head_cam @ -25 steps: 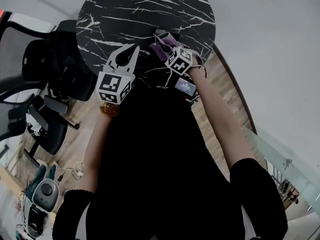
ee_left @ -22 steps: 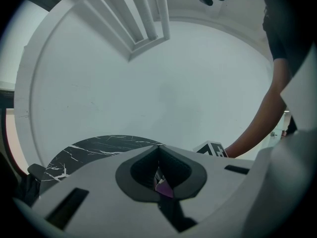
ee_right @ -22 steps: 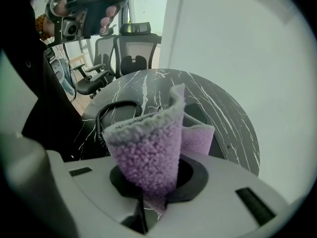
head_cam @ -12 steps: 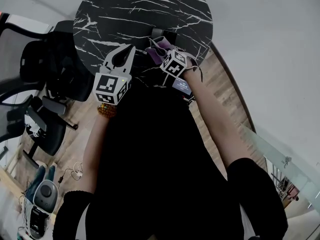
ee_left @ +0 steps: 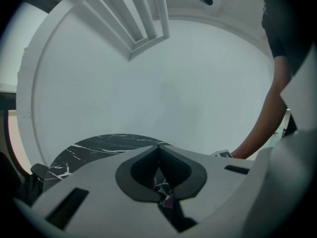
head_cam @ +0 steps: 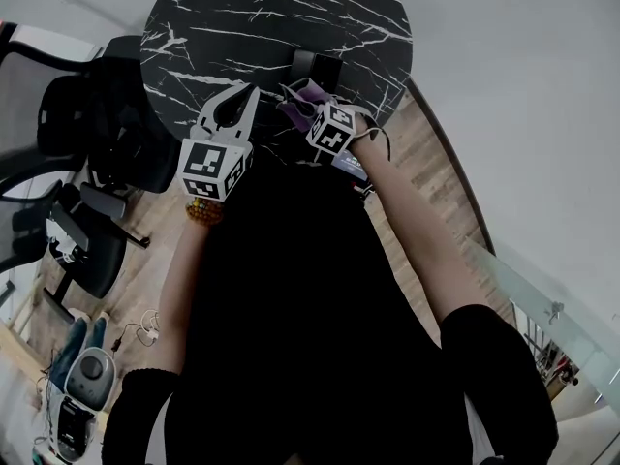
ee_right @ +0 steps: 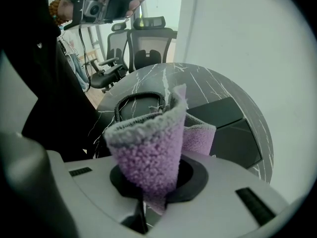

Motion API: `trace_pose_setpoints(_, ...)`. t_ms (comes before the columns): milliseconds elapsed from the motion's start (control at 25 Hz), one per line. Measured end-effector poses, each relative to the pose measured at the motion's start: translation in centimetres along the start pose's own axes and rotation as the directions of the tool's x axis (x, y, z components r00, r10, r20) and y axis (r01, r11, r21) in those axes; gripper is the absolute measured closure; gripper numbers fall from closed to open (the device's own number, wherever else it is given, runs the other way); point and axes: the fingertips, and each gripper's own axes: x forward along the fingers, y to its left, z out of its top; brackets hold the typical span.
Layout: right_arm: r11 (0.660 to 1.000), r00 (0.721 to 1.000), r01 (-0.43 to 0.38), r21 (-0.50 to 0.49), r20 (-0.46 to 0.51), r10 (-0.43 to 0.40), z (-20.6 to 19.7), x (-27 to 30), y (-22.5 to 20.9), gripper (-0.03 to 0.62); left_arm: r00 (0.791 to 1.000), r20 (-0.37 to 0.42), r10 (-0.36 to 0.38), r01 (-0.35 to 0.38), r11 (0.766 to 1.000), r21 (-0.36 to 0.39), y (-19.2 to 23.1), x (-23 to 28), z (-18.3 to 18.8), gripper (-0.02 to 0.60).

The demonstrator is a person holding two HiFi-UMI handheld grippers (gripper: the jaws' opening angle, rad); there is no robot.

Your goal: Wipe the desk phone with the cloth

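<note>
While my right gripper (ee_right: 157,182) is pinching the cloth (ee_right: 148,148) near the desk phone (ee_right: 228,128) on the worktop (ee_right: 198,81), I am risking snagging its coiled cord (ee_right: 136,100); my left gripper (ee_left: 158,150) is hanging closed, empty.

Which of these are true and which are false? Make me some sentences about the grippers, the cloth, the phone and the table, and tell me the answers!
1. The right gripper is shut on a purple cloth. True.
2. The table is white wood. False: it is round and black with white veins.
3. The left gripper holds the phone's handset. False: its jaws are together with nothing between them.
4. A coiled cord shows behind the cloth in the right gripper view. True.
5. The desk phone lies on the floor. False: it sits on the table.
</note>
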Motion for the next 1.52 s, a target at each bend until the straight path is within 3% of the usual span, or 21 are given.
trace_pose_setpoints(800, 0.972, 0.978, -0.207, -0.109, -0.053, 0.203, -0.7, 1.0, 3.8, 0.531, 1.0, -0.028, -0.005, 0.006, 1.0, 0.029, -0.9, 0.2, -0.8, 0.569)
trace_pose_setpoints(880, 0.966, 0.973, -0.233, -0.112, -0.032, 0.23, -0.6, 1.0, 4.2, 0.531, 0.999, -0.032, -0.007, 0.008, 0.999, 0.032, -1.1, 0.3, -0.9, 0.569)
trace_pose_setpoints(1080, 0.959, 0.95, -0.279, -0.056, 0.129, 0.284, 0.8, -1.2, 3.8, 0.531, 0.999, -0.036, -0.016, 0.017, 0.999, 0.042, -1.2, 0.4, -0.8, 0.569)
trace_pose_setpoints(1280, 0.971, 0.941, -0.226, -0.082, 0.239, 0.24, 2.3, -4.4, 1.9, 0.531, 0.999, -0.038, -0.023, 0.025, 0.999, 0.047, -1.4, 0.6, -0.8, 0.569)
trace_pose_setpoints(1520, 0.996, 0.919, -0.067, -0.059, 0.386, 0.084, 4.2, -8.0, -2.3, 0.531, 0.998, -0.044, -0.037, 0.039, 0.998, 0.056, -1.7, 1.0, -0.8, 0.569)
